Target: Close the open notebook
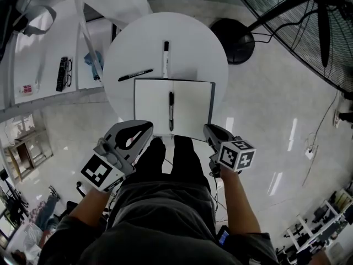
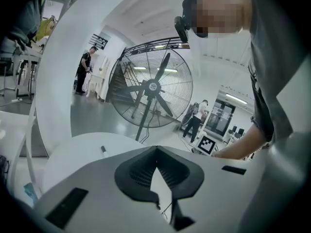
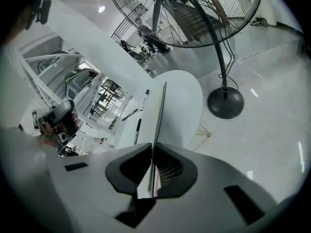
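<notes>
An open notebook (image 1: 151,106) with blank white pages lies on the round white table (image 1: 193,43), and a black pen (image 1: 171,110) rests along its spine. My right gripper (image 1: 208,130) is at the notebook's near right corner. In the right gripper view that gripper (image 3: 151,147) is shut on the right cover (image 3: 159,115), which stands edge-on between the pads and is lifted off the table. My left gripper (image 1: 148,127) hovers by the near left corner, apart from the notebook. In the left gripper view its jaws (image 2: 155,149) meet at the tips with nothing between them.
A black marker (image 1: 135,74) and a white marker (image 1: 165,58) lie on the table beyond the notebook. A large floor fan (image 1: 309,26) with a round base (image 1: 238,40) stands at the right. A white side bench (image 1: 38,54) runs along the left. My legs (image 1: 171,159) are at the table's near edge.
</notes>
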The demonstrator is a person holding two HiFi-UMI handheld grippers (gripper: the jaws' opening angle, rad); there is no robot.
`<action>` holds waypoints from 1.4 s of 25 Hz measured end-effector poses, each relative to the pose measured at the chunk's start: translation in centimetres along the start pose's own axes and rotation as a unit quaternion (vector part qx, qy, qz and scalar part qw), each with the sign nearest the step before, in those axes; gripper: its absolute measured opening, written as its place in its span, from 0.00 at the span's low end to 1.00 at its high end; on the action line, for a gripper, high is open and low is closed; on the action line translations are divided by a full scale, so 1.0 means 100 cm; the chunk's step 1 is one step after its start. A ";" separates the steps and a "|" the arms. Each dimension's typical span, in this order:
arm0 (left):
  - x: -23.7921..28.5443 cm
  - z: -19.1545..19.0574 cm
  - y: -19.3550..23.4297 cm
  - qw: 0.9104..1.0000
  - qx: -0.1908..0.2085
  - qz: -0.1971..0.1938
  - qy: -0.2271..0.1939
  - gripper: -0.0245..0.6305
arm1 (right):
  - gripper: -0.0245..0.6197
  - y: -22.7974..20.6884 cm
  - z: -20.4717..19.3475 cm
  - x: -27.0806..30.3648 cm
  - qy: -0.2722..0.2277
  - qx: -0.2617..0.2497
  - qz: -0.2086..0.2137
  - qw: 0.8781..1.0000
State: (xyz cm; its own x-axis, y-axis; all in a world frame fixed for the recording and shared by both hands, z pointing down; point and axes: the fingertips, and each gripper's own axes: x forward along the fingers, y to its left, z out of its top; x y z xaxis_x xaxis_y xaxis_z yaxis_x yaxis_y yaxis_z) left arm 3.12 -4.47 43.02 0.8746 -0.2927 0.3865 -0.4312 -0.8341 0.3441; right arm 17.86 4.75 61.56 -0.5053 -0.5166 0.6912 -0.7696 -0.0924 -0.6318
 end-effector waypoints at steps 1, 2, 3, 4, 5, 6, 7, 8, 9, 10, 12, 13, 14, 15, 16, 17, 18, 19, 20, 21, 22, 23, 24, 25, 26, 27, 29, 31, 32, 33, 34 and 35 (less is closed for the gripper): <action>-0.003 0.003 0.001 1.000 0.002 0.001 -0.008 0.06 | 0.10 0.005 0.002 -0.003 -0.002 -0.003 0.001 1.000; -0.007 0.005 0.001 1.000 0.001 0.004 -0.011 0.06 | 0.10 0.011 0.005 -0.005 -0.003 -0.007 0.002 1.000; -0.012 0.003 0.002 1.000 -0.002 0.007 -0.007 0.06 | 0.10 0.016 0.007 -0.007 -0.005 -0.010 0.003 1.000; -0.017 0.001 0.004 1.000 -0.007 0.010 -0.002 0.06 | 0.10 0.021 0.010 -0.009 -0.007 -0.014 0.004 1.000; -0.021 -0.001 0.005 1.000 -0.011 0.012 0.002 0.06 | 0.10 0.026 0.011 -0.009 -0.009 -0.017 0.006 1.000; -0.026 -0.004 0.006 1.000 -0.017 0.013 0.006 0.06 | 0.10 0.032 0.012 -0.010 -0.010 -0.021 0.008 1.000; -0.031 -0.006 0.006 1.000 -0.021 0.014 0.009 0.06 | 0.10 0.038 0.013 -0.010 -0.011 -0.025 0.010 1.000; -0.036 -0.008 0.007 1.000 -0.024 0.016 0.007 0.06 | 0.10 0.044 0.014 -0.010 -0.012 -0.029 0.013 0.999; -0.041 -0.008 0.008 1.000 -0.026 0.017 0.004 0.06 | 0.10 0.050 0.015 -0.009 -0.012 -0.033 0.016 0.999; -0.046 -0.009 0.010 0.999 -0.027 0.019 0.000 0.06 | 0.10 0.057 0.016 -0.009 -0.012 -0.038 0.019 0.999; -0.056 -0.008 0.014 0.999 -0.027 0.024 -0.011 0.06 | 0.10 0.071 0.018 -0.007 -0.010 -0.050 0.025 0.998; -0.061 -0.006 0.016 0.999 -0.025 0.027 -0.018 0.06 | 0.10 0.078 0.018 -0.006 -0.009 -0.056 0.027 0.998; -0.066 -0.005 0.019 0.999 -0.023 0.030 -0.025 0.06 | 0.10 0.085 0.019 -0.004 -0.008 -0.061 0.030 0.998; -0.071 -0.005 0.022 0.999 -0.023 0.033 -0.029 0.06 | 0.10 0.092 0.019 -0.002 -0.007 -0.066 0.032 0.997; -0.077 -0.004 0.024 0.998 -0.021 0.037 -0.036 0.06 | 0.10 0.098 0.019 0.000 -0.007 -0.071 0.034 0.997; -0.082 -0.003 0.028 0.998 -0.017 0.040 -0.046 0.06 | 0.10 0.105 0.019 0.002 -0.006 -0.075 0.037 0.996; -0.087 -0.003 0.030 0.998 -0.016 0.044 -0.053 0.06 | 0.10 0.111 0.019 0.005 -0.006 -0.079 0.040 0.996; -0.093 -0.006 0.032 0.997 -0.022 0.047 -0.050 0.06 | 0.10 0.117 0.018 0.008 -0.005 -0.084 0.044 0.996; -0.099 -0.011 0.033 0.997 -0.032 0.049 -0.042 0.06 | 0.10 0.123 0.017 0.012 -0.003 -0.088 0.048 0.995; -0.105 -0.015 0.035 0.997 -0.040 0.052 -0.035 0.06 | 0.10 0.129 0.016 0.015 -0.002 -0.094 0.052 0.994; -0.110 -0.018 0.037 0.997 -0.045 0.054 -0.032 0.06 | 0.10 0.135 0.015 0.019 0.000 -0.099 0.055 0.994; -0.114 -0.020 0.039 0.997 -0.047 0.057 -0.032 0.06 | 0.10 0.140 0.014 0.023 0.002 -0.104 0.057 0.993; -0.119 -0.021 0.041 0.996 -0.049 0.061 -0.033 0.06 | 0.10 0.145 0.013 0.026 0.005 -0.109 0.059 0.992; -0.123 -0.022 0.043 0.996 -0.050 0.064 -0.035 0.06 | 0.10 0.149 0.013 0.030 0.008 -0.115 0.061 0.991; -0.127 -0.023 0.045 0.996 -0.051 0.066 -0.037 0.06 | 0.10 0.154 0.012 0.034 0.011 -0.120 0.063 0.991; -0.131 -0.024 0.046 0.995 -0.052 0.069 -0.038 0.06 | 0.10 0.159 0.010 0.039 0.015 -0.125 0.064 0.990; -0.140 -0.027 0.051 0.995 -0.056 0.075 -0.040 0.06 | 0.10 0.168 0.007 0.049 0.023 -0.133 0.068 0.989; -0.148 -0.031 0.055 0.994 -0.061 0.082 -0.043 0.06 | 0.10 0.175 0.003 0.060 0.031 -0.139 0.071 0.987; -0.153 -0.033 0.058 0.993 -0.064 0.086 -0.045 0.06 | 0.10 0.179 0.001 0.065 0.035 -0.142 0.072 0.987; -0.157 -0.035 0.060 0.993 -0.067 0.089 -0.046 0.06 | 0.10 0.182 -0.001 0.071 0.040 -0.145 0.073 0.986; -0.161 -0.037 0.063 0.992 -0.069 0.092 -0.046 0.06 | 0.10 0.185 -0.003 0.077 0.044 -0.149 0.074 0.985; -0.165 -0.039 0.065 0.992 -0.071 0.095 -0.047 0.06 | 0.10 0.188 -0.005 0.083 0.049 -0.152 0.074 0.984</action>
State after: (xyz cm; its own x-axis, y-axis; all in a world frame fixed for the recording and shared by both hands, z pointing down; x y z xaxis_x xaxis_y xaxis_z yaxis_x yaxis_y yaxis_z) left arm -14.95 -3.19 42.21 0.7888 -0.4853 0.3772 -0.6109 -0.6871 0.3933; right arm -0.98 -0.83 55.61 -0.6439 -0.4188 0.6403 -0.7590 0.2442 -0.6036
